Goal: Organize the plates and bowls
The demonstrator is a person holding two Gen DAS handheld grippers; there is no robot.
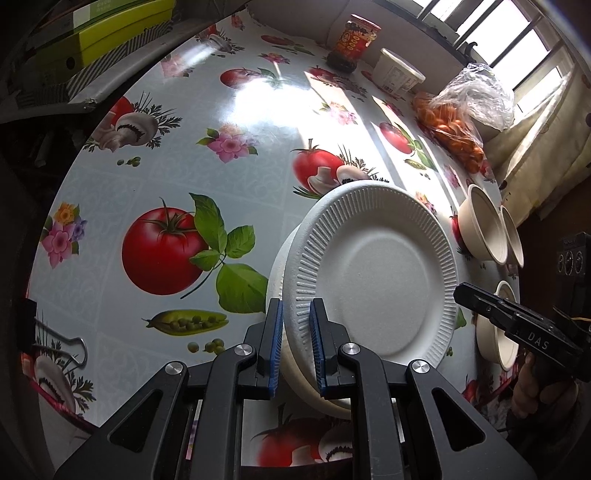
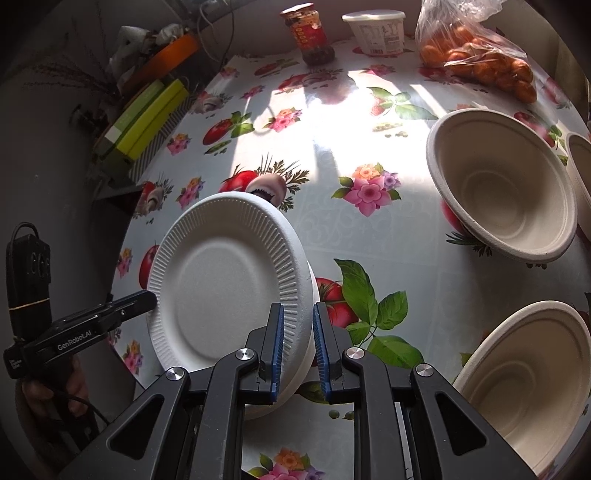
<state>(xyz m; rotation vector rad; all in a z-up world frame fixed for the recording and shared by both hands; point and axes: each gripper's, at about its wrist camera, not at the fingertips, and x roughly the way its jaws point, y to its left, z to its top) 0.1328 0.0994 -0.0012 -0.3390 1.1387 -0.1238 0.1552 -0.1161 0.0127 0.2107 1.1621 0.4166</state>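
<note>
A stack of white foam plates [image 1: 376,273] with ribbed rims is gripped from both sides above the tomato-print tablecloth [image 1: 177,155]. My left gripper [image 1: 295,306] is shut on the stack's left rim. My right gripper [image 2: 297,310] is shut on the right rim of the plates [image 2: 221,280]. Each gripper shows in the other's view, the right gripper [image 1: 465,295] at the far rim and the left gripper [image 2: 149,297] likewise. Three beige bowls stand upright to the right: one bowl [image 2: 502,192], a second [image 2: 581,177] at the edge, a third [image 2: 532,373] nearest.
At the table's far side stand a red-labelled jar [image 2: 308,33], a white lidded tub [image 2: 376,31] and a bag of oranges [image 2: 480,55]. Green boxes [image 2: 147,122] lie off the left edge. A binder clip [image 1: 70,354] holds the cloth. A black power strip [image 2: 27,266] hangs left.
</note>
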